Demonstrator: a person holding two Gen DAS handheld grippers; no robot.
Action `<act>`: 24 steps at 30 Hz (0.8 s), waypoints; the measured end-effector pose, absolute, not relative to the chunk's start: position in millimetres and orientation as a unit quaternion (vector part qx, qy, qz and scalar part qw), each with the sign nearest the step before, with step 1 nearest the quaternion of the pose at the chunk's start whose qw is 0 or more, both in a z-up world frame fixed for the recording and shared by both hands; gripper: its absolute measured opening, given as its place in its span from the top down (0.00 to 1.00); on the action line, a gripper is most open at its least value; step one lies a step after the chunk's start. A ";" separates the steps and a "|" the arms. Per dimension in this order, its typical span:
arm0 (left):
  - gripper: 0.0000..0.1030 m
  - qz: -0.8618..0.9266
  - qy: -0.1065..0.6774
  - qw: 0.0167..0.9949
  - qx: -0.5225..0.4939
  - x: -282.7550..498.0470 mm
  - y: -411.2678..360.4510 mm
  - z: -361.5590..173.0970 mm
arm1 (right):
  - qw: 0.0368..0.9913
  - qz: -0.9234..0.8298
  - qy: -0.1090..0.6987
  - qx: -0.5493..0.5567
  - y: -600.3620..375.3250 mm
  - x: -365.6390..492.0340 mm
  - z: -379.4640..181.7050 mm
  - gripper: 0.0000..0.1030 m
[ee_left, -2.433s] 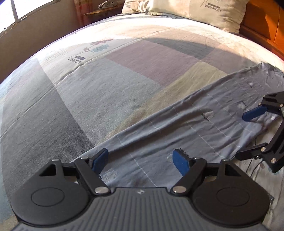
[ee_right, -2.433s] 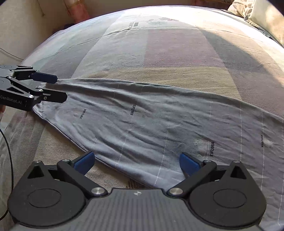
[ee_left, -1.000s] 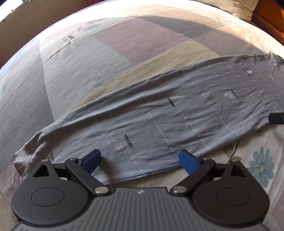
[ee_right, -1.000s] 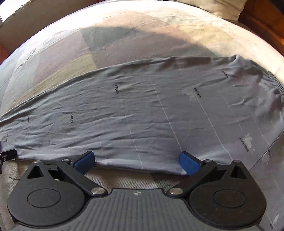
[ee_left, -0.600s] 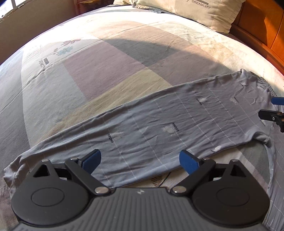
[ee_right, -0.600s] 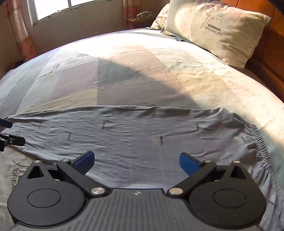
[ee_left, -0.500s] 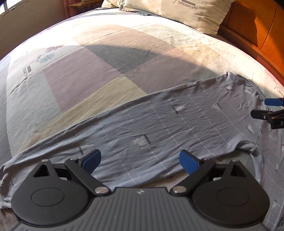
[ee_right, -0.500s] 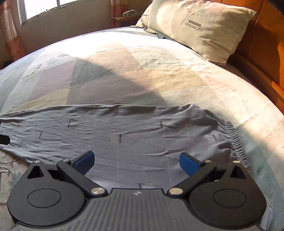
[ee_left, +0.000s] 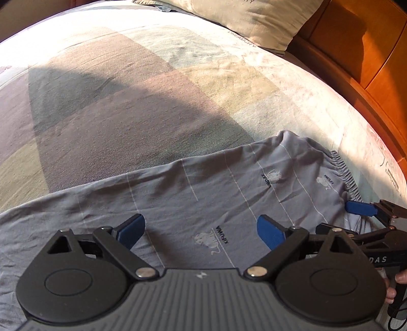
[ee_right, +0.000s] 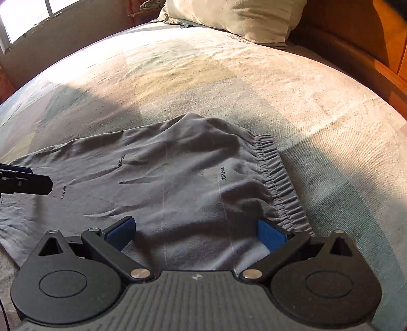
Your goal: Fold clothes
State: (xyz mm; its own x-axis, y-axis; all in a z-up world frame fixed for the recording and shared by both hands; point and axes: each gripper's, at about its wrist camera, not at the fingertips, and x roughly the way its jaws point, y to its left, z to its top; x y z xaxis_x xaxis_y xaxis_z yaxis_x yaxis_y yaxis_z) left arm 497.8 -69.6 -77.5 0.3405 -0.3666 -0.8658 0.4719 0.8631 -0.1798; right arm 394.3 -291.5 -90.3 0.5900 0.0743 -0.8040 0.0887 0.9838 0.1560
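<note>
Grey trousers [ee_left: 203, 188] printed with small logos lie flat and lengthwise on the bed, their elastic waistband [ee_right: 274, 178] at the right end. My left gripper [ee_left: 201, 229] is open, low over the cloth near the middle of the seat, with nothing between its blue pads. My right gripper [ee_right: 195, 231] is also open; its right pad sits at the near corner of the waistband. From the left wrist view the right gripper [ee_left: 348, 217] shows at the trousers' right edge. In the right wrist view, the left gripper [ee_right: 28, 177] pokes in from the left.
A patchwork bed sheet [ee_left: 127, 89] covers the bed. A cream pillow [ee_right: 229, 15] lies at the head, against an orange wooden headboard [ee_left: 356, 51]. A window [ee_right: 25, 17] is at the far left. A hand [ee_left: 396, 280] holds the right gripper's handle.
Both grippers have travelled right along the trousers, from the leg end to the waistband end, and dropped closer to the cloth. Both stayed open throughout.
</note>
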 end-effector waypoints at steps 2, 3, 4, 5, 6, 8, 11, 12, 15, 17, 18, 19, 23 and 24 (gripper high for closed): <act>0.08 -0.223 0.512 0.828 0.046 515.6 -69.0 -81.3 | 0.890 0.009 0.448 0.084 -294.2 390.7 -91.8 0.00; 0.08 -0.206 0.512 0.833 0.033 525.1 -66.8 -80.8 | 0.891 0.014 0.447 0.079 -293.9 389.3 -92.3 0.00; 0.08 -0.195 0.514 0.835 0.012 532.8 -64.4 -78.1 | 0.892 0.020 0.445 0.073 -293.5 387.9 -92.8 0.00; 0.08 -0.186 0.515 0.837 -0.001 538.0 -63.5 -74.2 | 0.892 0.023 0.447 0.067 -292.8 387.7 -92.4 0.00; 0.08 -0.182 0.513 0.839 -0.005 540.9 -64.5 -68.7 | 0.889 0.024 0.453 0.062 -292.2 389.1 -90.2 0.00; 0.08 -0.193 0.504 0.842 0.000 540.4 -69.9 -58.3 | 0.886 0.023 0.460 0.057 -290.8 392.9 -83.0 0.00; 0.08 -0.228 0.505 0.832 0.001 533.1 -79.7 -50.5 | 0.899 0.050 0.431 0.052 -288.6 404.9 -68.4 0.00; 0.08 -0.239 0.508 0.828 0.004 530.2 -83.0 -49.4 | 0.900 0.061 0.428 0.053 -287.5 414.1 -68.2 0.00; 0.08 -0.229 0.511 0.828 0.036 523.3 -82.1 -50.6 | 0.902 0.094 0.418 0.055 -284.2 441.8 -67.6 0.00; 0.08 -0.212 0.514 0.831 0.034 521.7 -71.7 -52.7 | 0.902 0.116 0.412 0.056 -282.0 460.2 -67.2 0.00; 0.08 -0.204 0.515 0.832 0.025 521.4 -64.4 -54.2 | 0.902 0.127 0.408 0.057 -280.9 469.4 -67.0 0.00; 0.08 -0.199 0.515 0.834 0.012 521.2 -56.7 -56.3 | 0.899 0.136 0.411 0.072 -280.2 475.7 -69.8 0.00; 0.08 -0.190 0.533 0.824 -0.013 524.6 -37.2 -73.6 | 0.891 0.148 0.424 0.064 -272.8 490.9 -84.9 0.00; 0.08 -0.194 0.531 0.824 -0.016 526.7 -34.2 -77.3 | 0.890 0.141 0.430 0.056 -272.1 495.4 -88.5 0.00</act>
State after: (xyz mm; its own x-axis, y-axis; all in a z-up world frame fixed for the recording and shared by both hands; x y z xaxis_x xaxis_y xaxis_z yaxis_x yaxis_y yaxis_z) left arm 526.7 -34.2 -77.3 0.3598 -0.3373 -0.8699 0.3037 0.9239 -0.2326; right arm 495.4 -272.1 -88.5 0.5906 0.2995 -0.7493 -0.2034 0.9538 0.2210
